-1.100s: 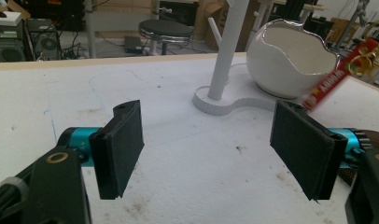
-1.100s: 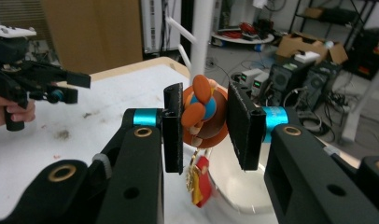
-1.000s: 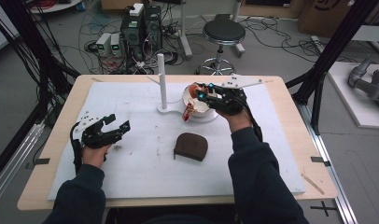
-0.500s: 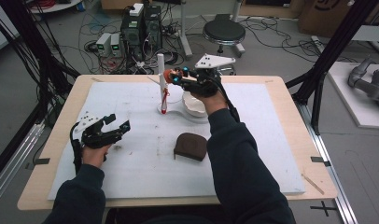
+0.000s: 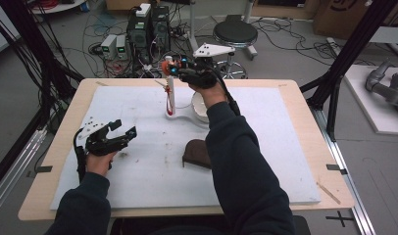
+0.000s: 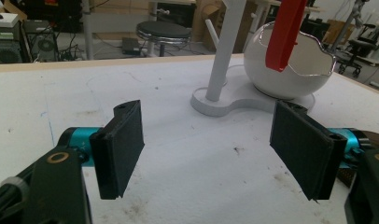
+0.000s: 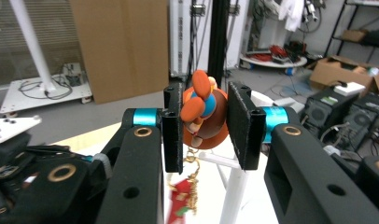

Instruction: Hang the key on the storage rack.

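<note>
Up at the far side of the table, the right gripper (image 5: 173, 68) is clamped on an orange keychain charm (image 7: 204, 112), a small rounded figure with orange and blue parts pinched between both black jaws. From the right gripper view, a short chain (image 7: 192, 179) drops from the charm just below the jaws, with a blurred red piece (image 7: 180, 196) hanging at its end. Directly beneath the jaws stands a white post (image 5: 170, 95), and in the high view the charm sits at the post's top; whether it touches the post cannot be told. A red strap (image 5: 166, 98) hangs alongside the post. The post rises from a flat white base (image 5: 180, 116), and on the same base, just beside the post and under the right forearm, sits a white bowl with a jagged eggshell rim (image 6: 290, 65).

Nearer the person from that gripper, a dark brown pouch (image 5: 197, 153) lies on the white mat (image 5: 138, 186), partly covered by the right sleeve.

Well apart, toward the left edge of the mat, the left gripper (image 5: 119, 134) rests low with its jaws spread wide and nothing between them. Ahead of those jaws in the left gripper view lie bare, speckled mat, then the post's base and the bowl, with the red strap (image 6: 283, 32) dangling before the bowl. Beyond the table stands a round black stool (image 5: 235, 34).
</note>
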`<state>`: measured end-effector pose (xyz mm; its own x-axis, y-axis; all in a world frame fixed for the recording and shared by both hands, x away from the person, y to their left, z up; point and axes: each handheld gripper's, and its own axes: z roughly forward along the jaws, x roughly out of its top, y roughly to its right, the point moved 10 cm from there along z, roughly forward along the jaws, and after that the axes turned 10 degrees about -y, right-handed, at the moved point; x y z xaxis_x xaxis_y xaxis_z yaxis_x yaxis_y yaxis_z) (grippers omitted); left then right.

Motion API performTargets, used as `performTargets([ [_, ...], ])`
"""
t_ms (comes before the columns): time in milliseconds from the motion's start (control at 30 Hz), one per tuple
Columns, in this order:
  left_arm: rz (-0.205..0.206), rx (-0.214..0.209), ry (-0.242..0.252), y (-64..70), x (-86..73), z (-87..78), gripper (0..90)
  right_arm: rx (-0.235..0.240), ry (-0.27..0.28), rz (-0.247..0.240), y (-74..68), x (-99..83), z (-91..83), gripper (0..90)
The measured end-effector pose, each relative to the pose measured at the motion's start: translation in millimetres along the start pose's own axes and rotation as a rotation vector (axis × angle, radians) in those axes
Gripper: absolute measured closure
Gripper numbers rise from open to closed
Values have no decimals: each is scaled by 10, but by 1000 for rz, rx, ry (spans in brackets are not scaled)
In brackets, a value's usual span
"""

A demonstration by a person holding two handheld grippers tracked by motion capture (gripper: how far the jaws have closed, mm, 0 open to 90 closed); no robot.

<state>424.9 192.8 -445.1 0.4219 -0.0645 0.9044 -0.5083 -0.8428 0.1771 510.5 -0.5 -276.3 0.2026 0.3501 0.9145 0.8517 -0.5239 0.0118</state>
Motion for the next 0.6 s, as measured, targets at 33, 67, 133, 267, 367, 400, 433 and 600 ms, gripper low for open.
performTargets([
  [33,0,0,0,-1,0,0,257,-10,4,4,19,9,14,693],
  [67,-1,-2,1,0,1,0,258,-10,6,9,30,12,24,693],
  [133,-1,0,1,-2,0,0,257,-24,0,14,70,12,61,693],
  [267,-5,2,3,-7,2,-4,257,-32,4,31,111,3,64,693],
  [367,-3,2,5,-12,3,-3,258,-32,15,33,134,16,25,693],
  [400,-3,2,4,-13,3,-2,258,-30,21,32,128,27,11,693],
  [433,-5,2,4,-10,3,-1,257,-30,29,26,123,42,-2,693],
  [600,-3,2,4,-9,4,-3,258,-21,50,15,86,85,-47,693],
])
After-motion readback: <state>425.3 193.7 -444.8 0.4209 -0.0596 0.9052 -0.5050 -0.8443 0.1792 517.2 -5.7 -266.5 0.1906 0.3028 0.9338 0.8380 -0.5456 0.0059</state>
